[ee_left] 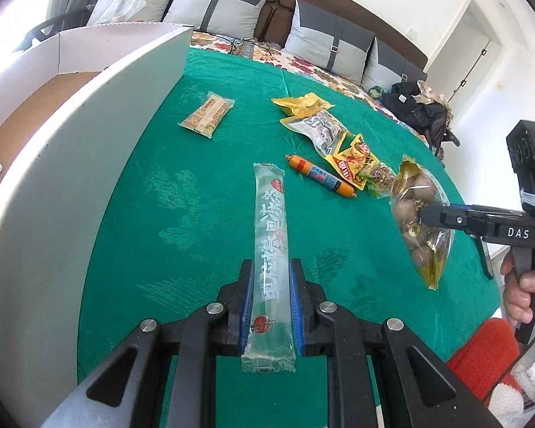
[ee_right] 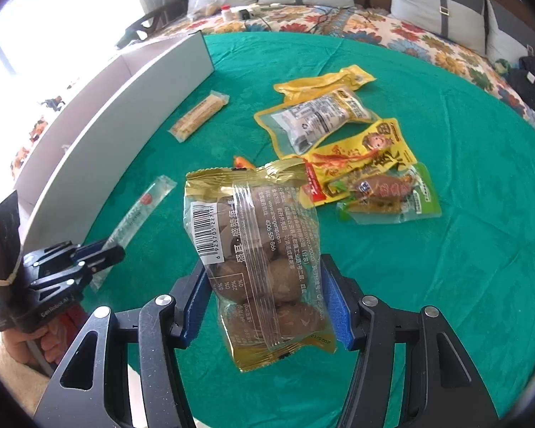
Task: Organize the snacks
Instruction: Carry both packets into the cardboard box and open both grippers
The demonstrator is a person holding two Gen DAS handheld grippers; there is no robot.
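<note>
The left gripper point(ee_left: 270, 297) is nearest, and its blue pads squeeze a long clear jelly stick point(ee_left: 270, 249) that pokes forward over the green cloth point(ee_left: 196, 214). The right gripper point(ee_right: 267, 299) pinches a gold bag of brown balls point(ee_right: 260, 249), held up off the cloth. Past the jelly stick lies an orange sausage point(ee_left: 321, 177). Farther off sits a pile of yellow packs point(ee_left: 324, 132). Left of the pile lies a small bar point(ee_left: 207, 117). A white box point(ee_left: 71, 149) stands beside the cloth, left of the jelly stick.
</note>
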